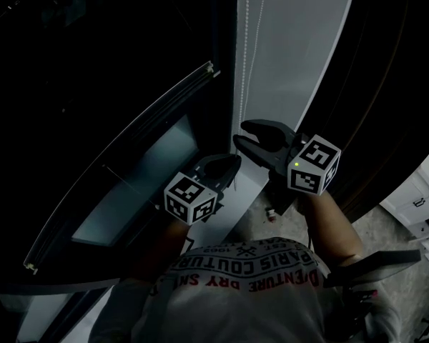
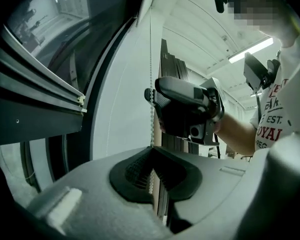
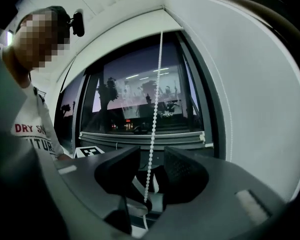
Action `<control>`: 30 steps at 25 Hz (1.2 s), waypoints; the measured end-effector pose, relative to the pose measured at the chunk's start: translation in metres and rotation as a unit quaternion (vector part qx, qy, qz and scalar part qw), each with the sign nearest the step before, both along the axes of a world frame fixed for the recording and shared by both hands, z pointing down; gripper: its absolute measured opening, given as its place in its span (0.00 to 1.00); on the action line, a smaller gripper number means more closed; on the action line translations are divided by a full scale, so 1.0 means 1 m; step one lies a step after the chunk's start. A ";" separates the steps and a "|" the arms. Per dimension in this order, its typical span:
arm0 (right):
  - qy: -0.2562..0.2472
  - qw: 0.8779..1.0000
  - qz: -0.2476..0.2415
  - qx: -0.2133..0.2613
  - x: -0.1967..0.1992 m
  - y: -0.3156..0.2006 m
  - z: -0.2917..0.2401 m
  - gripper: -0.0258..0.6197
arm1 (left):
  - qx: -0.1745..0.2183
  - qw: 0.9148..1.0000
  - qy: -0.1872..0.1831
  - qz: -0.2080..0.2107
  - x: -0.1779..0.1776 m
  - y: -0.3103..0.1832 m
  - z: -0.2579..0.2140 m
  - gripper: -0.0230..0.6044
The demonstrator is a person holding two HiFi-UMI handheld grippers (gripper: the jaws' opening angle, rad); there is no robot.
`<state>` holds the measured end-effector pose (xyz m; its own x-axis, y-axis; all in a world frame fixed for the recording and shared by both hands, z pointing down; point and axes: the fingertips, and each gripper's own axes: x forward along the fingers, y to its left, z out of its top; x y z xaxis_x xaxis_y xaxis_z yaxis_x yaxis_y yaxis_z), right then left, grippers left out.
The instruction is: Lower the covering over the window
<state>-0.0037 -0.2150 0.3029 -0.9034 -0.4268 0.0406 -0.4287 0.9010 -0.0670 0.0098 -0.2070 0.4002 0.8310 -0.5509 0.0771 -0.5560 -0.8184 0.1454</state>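
Observation:
A white bead chain (image 1: 245,48) hangs along the window's right edge, beside the dark glass (image 1: 93,63). The covering's bottom rail (image 3: 140,136) lies across the lower part of the window and shows as a pale bar (image 2: 40,84) in the left gripper view. My left gripper (image 2: 152,151) is shut on the bead chain (image 2: 151,84), which runs up out of its closed jaws. My right gripper (image 3: 151,151) is higher on the same chain (image 3: 156,94). Its jaws stand open, and the beads hang between the pads without touching them. In the head view the left gripper (image 1: 232,161) sits just below the right gripper (image 1: 244,133).
A white wall panel (image 1: 300,48) rises right of the chain, with a dark frame beyond it. The pale sill (image 1: 225,213) lies under the grippers. On the grey floor at the right stand a white cabinet (image 1: 415,199) and a small object (image 1: 272,213).

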 end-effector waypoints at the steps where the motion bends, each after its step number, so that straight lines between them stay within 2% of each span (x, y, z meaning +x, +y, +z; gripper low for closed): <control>1: 0.003 1.000 -0.002 0.004 -0.003 0.000 -0.003 0.26 | 0.000 1.000 -0.001 0.002 0.002 0.002 0.000 0.05; 3: 0.001 1.000 0.001 0.006 -0.007 0.000 -0.010 0.24 | 0.002 1.000 -0.004 0.004 0.005 0.005 -0.001 0.05; 7: -0.017 1.000 0.012 0.004 -0.005 0.003 -0.019 0.07 | 0.004 1.000 -0.003 0.005 0.006 0.009 -0.001 0.05; 16: -0.036 0.999 0.017 -0.002 -0.003 0.007 -0.015 0.05 | 0.002 1.000 -0.009 0.000 0.000 0.012 0.003 0.05; 19: -0.022 0.999 0.016 -0.016 -0.005 0.009 0.007 0.05 | -0.010 0.999 -0.031 0.000 0.001 0.015 0.025 0.05; 22: -0.033 0.999 0.022 -0.037 -0.004 0.010 0.023 0.05 | -0.019 0.999 -0.027 -0.004 0.002 0.019 0.041 0.05; 26: 0.002 0.999 0.030 -0.036 -0.002 0.010 0.053 0.05 | -0.042 0.998 -0.049 -0.006 0.001 0.020 0.070 0.05; 30: 0.012 0.998 0.036 -0.059 -0.001 0.012 0.083 0.05 | -0.065 0.997 -0.051 -0.012 -0.003 0.019 0.097 0.05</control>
<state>-0.0046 -0.2031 0.3857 -0.8685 -0.4819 0.1158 -0.4951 0.8541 -0.1594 0.0070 -0.1877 0.4975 0.8022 -0.5501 0.2319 -0.5920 -0.7831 0.1903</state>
